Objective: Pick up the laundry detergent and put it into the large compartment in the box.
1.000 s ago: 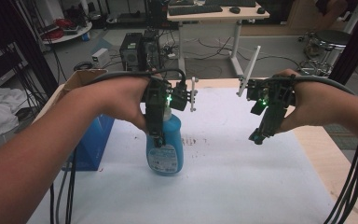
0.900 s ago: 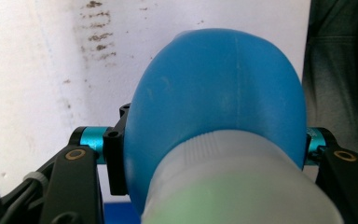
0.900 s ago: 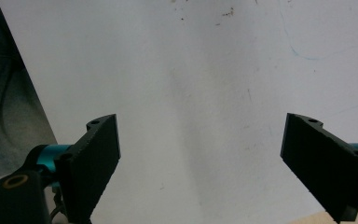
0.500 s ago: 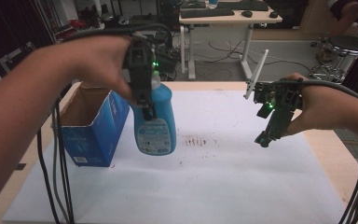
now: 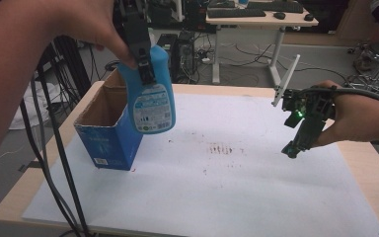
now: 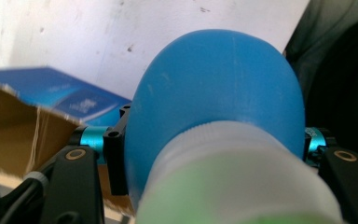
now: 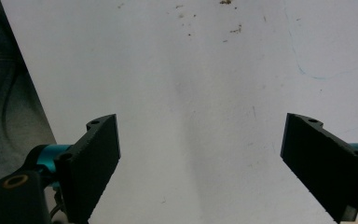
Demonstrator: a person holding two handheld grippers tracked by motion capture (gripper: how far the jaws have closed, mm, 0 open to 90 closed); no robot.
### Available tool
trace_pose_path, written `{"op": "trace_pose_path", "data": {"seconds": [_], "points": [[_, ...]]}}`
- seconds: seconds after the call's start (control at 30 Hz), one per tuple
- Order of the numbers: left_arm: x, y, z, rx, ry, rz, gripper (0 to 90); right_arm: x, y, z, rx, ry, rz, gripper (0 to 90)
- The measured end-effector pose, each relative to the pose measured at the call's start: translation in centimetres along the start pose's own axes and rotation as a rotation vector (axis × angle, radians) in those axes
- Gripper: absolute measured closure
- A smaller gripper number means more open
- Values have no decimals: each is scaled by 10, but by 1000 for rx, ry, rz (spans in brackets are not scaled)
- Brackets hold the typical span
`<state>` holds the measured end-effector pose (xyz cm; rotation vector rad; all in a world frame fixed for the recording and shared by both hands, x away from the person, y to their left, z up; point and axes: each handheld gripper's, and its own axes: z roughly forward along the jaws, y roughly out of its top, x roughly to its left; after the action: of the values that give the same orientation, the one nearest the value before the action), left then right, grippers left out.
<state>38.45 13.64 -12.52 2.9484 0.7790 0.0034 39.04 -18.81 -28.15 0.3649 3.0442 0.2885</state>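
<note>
Two grippers: left gripper point(image 5: 145, 69) clenches the blue bottle point(image 5: 151, 94), cap blurred; right gripper point(image 5: 292, 148) spread, empty.

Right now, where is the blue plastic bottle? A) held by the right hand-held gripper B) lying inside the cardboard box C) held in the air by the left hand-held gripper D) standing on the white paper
C: the left hand-held gripper is clamped on the blue plastic bottle, which hangs clear of the table beside the open blue cardboard box; the right hand-held gripper is open and empty.
</note>
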Motion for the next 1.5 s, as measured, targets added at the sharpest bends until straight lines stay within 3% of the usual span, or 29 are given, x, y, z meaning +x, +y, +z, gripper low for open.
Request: {"op": "trace_pose_path", "data": {"seconds": [0.2, 0.43, 0.67, 1.07, 1.5], "points": [[24, -20, -11, -9, 50, -129, 377, -2, 3, 3, 3, 8, -5, 110], [49, -45, -19, -27, 62, -284, 376, -5, 5, 6, 8, 13, 1, 110], [69, -66, -16, -7, 83, -363, 377, -6, 8, 11, 16, 16, 1, 110], [91, -87, 17, -4, 81, -357, 377, -9, 8, 12, 26, 16, 15, 110], [99, -84, 87, 45, 34, -283, 377, -7, 7, 14, 22, 12, 19, 110]]}}
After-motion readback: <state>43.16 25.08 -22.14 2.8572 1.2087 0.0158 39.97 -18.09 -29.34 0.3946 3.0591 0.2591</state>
